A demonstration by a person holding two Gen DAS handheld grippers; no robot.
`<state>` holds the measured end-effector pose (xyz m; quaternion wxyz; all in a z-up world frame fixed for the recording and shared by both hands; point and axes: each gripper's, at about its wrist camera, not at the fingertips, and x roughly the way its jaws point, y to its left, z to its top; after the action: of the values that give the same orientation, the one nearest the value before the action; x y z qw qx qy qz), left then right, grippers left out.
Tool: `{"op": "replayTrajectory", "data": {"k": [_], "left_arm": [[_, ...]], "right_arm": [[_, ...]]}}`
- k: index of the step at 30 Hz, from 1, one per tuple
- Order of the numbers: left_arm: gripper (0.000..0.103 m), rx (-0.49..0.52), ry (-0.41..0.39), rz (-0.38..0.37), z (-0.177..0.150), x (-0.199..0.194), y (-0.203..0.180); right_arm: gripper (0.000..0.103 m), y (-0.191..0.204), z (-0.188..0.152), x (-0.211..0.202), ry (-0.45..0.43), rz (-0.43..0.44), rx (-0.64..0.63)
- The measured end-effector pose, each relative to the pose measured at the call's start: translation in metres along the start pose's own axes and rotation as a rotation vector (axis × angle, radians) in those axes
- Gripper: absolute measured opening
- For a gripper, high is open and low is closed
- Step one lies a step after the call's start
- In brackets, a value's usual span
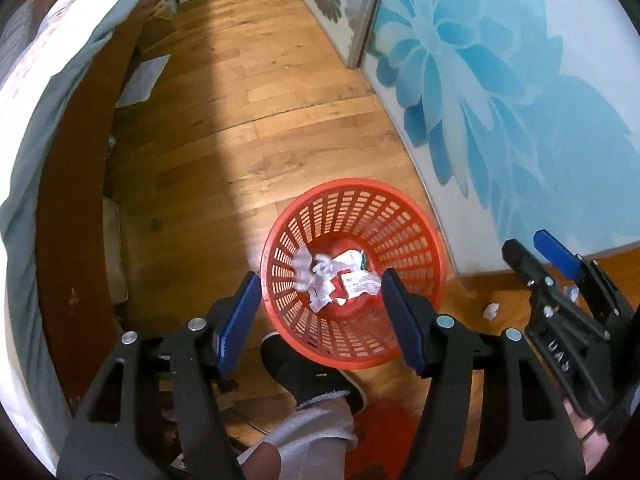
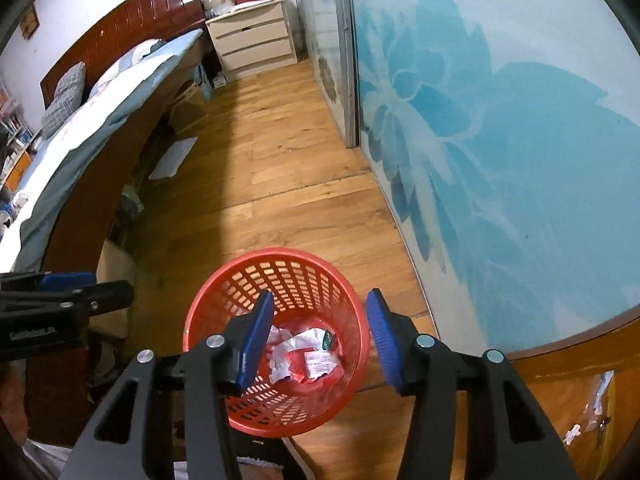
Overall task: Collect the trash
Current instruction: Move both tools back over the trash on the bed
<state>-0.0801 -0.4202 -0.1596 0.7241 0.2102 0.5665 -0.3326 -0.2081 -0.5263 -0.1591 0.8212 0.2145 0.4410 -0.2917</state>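
Two claws are above the red basket (image 1: 352, 272), both spread wide with nothing between the pads. Your left claw (image 1: 320, 312) frames the basket opening from directly overhead; its blue pads (image 1: 240, 312) stand on either side of the rim. Your right claw (image 2: 320, 336) hangs over the same basket (image 2: 276, 336), likewise wide and empty. In the left view, the right claw (image 1: 540, 256) also appears at the right edge, just beside the basket.

The basket stands on the wood floor (image 1: 260, 100), near the blue flower-print door (image 1: 500, 80). Crumpled white paper (image 1: 320, 280) and a printed wrapper (image 1: 360, 282) lie at the basket bottom. A small white scrap (image 1: 490, 311) lies on the floor to the right of the basket, apart from it. Your shoe (image 1: 308, 376) is planted at the basket's near side. The bed (image 2: 100, 100) runs along the left of the room.
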Motion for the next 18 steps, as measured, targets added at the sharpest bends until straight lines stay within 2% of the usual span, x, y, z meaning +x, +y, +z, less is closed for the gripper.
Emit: {"op": "replayTrajectory", "data": {"k": [5,9,13,16,18], "left_arm": [[0.063,-0.030,-0.095,-0.002,-0.003,-0.037,0.013],[0.063,-0.104,-0.241,-0.010,-0.010,-0.090,0.046],[0.063,-0.207,-0.420,0.032,-0.030,-0.151,0.108],[0.068,-0.280,-0.502,0.134,-0.052,-0.187,0.170],[0.072,-0.371,-0.535,0.162,-0.067,-0.208,0.216]], "right_arm": [[0.050,0.018,0.009,-0.025,-0.057,0.029,-0.042],[0.063,0.051,0.030,-0.061,-0.155,0.094,-0.094],[0.073,0.100,0.060,-0.102,-0.266,0.172,-0.150],[0.080,0.149,0.089,-0.135,-0.354,0.244,-0.188],[0.082,0.189,0.112,-0.158,-0.405,0.305,-0.197]]}}
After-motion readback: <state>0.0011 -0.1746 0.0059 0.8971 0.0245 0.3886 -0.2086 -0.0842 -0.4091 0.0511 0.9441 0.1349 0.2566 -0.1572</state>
